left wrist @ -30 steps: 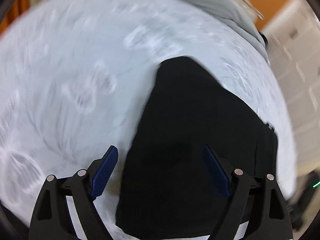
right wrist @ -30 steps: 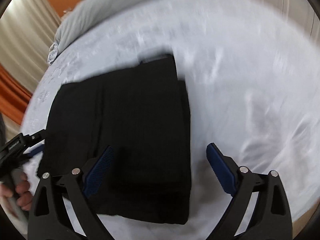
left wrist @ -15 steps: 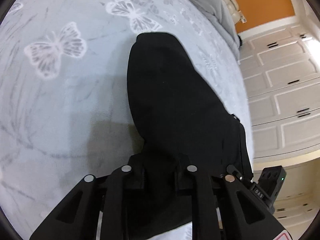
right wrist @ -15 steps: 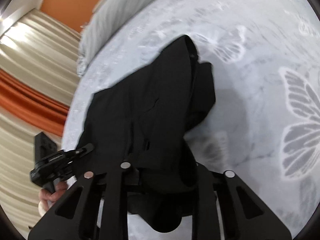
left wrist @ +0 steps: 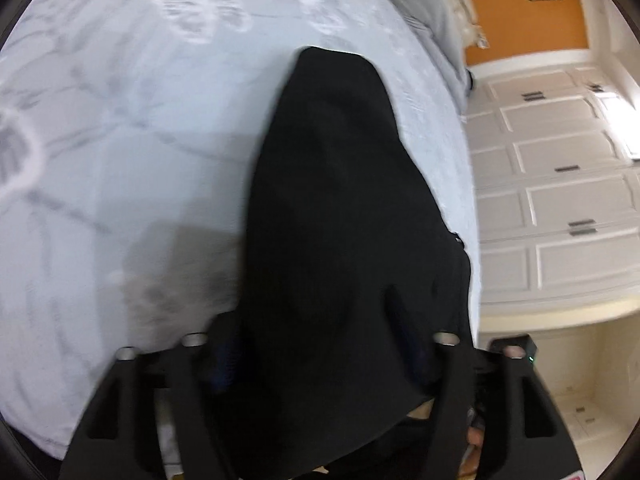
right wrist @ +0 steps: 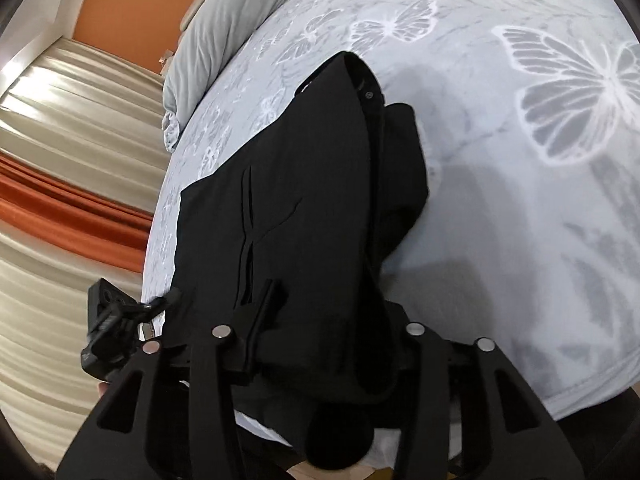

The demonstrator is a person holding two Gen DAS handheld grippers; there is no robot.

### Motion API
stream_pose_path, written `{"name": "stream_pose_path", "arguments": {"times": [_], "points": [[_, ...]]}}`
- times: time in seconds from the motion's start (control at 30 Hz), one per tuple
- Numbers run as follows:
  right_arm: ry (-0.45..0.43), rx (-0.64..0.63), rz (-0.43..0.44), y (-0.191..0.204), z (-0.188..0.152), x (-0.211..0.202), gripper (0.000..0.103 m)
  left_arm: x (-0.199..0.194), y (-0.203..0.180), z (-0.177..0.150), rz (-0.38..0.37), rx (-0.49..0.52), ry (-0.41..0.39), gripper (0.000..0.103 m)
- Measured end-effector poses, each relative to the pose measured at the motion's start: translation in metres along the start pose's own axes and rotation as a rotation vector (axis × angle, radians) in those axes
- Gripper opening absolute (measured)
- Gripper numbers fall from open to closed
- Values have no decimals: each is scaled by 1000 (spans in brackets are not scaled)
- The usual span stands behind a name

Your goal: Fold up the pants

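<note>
Folded black pants point(left wrist: 336, 200) lie on a pale blue bed sheet with white butterflies point(left wrist: 120, 120). My left gripper point(left wrist: 320, 356) is shut on the near edge of the pants, and the cloth drapes over its fingers. In the right wrist view the pants point(right wrist: 304, 184) show a waistband button and seams. My right gripper point(right wrist: 320, 344) is shut on the near edge of the pants as well and lifts it. The left gripper also shows in the right wrist view point(right wrist: 116, 320), at the pants' left corner.
A grey pillow point(right wrist: 228, 12) lies at the head of the bed. White panelled cupboards point(left wrist: 560, 200) stand beyond the bed's right side, and striped curtains point(right wrist: 60, 160) hang on the other side. The bed edge point(right wrist: 560, 392) is close to me.
A second ago both grippers were open above the flat pants. They closed on the near edge, and since then have lifted it, so the cloth bunches and drapes over the fingers.
</note>
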State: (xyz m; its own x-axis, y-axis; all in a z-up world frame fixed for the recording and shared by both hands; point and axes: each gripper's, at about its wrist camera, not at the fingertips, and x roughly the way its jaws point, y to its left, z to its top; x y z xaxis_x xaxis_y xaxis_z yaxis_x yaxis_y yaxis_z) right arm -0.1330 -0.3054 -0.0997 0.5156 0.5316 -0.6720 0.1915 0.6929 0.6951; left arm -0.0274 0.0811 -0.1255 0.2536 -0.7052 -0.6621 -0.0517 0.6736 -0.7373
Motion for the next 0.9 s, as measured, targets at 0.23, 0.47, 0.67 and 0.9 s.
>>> {"name": "stream_pose_path", "arguments": {"times": [0.23,0.47,0.67,0.9], "points": [[-83,-114,55,50,1,-32,17,-23,-43,-4,7,110,-66,13],[-196,-296,130,128,15,-98,17,-102,-137,-6,-47,302,-190,13],[-325,-469,182,200,54,-152,17,-175,-199,2,-100,443,-329,13],[-456,-628,236,265,138,-170,18,-219,-271,62,-113,565,-522,13]]}}
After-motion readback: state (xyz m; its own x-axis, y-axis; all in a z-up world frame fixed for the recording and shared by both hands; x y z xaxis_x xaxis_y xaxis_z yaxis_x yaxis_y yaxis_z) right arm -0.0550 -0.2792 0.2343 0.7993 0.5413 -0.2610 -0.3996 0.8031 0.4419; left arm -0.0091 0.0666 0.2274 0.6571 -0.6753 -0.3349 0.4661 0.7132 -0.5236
